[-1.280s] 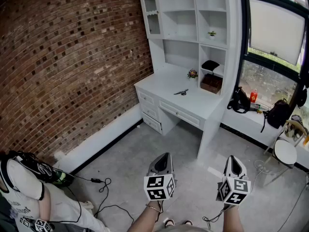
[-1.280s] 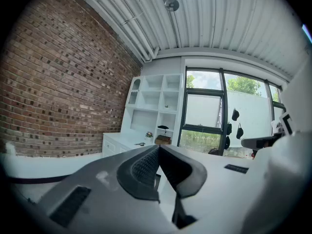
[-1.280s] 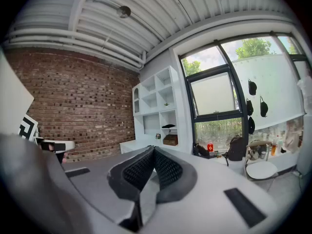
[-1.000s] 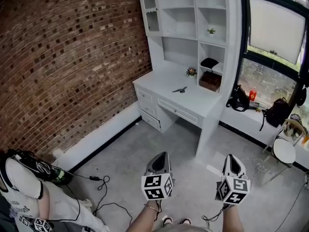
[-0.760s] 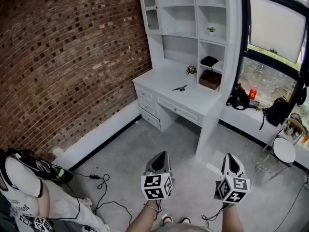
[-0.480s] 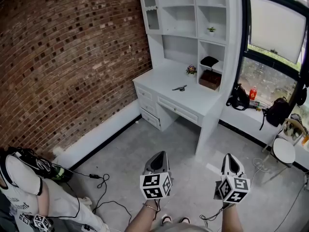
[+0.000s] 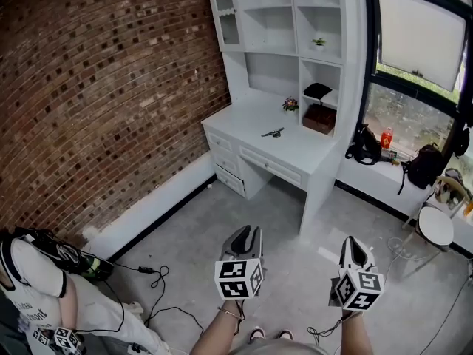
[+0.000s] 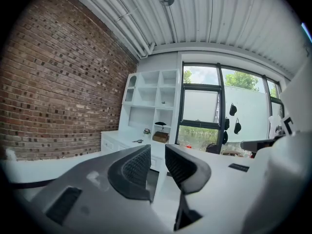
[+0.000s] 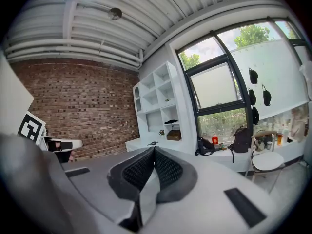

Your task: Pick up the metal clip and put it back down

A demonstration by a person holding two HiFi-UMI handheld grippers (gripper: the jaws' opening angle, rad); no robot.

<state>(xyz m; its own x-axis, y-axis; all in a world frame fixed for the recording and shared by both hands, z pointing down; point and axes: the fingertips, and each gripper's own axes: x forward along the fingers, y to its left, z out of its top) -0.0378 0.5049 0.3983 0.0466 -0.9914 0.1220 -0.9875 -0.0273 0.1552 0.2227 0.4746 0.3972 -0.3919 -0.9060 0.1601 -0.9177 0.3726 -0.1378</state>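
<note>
Far across the room, on the white table [image 7: 295,152] with drawers, lies the small dark metal clip [image 7: 272,132]. It rests flat on the bare top, well apart from both grippers, and nothing touches it.

My worry from here is the pickup itself. The clip looks thin and low, so jaws brought in too level could skid over it or shove it along the top instead of closing round it. Just beyond it stand a small pot of flowers [image 7: 290,104] and a dark brown box [image 7: 319,118], and an overreach could knock either. A black cable [image 7: 159,283] trails over the grey floor to the near left, a snag if the walk-up drifts that way.

The left gripper [image 7: 247,232] has just been opening its jaws. They stand partly apart with only air between them, and I judge that gap may want widening before the grab. The right gripper [image 7: 355,244] has its ribbed pads [image 9: 138,169] pressed together with nothing between them, so it holds and touches nothing.
</note>
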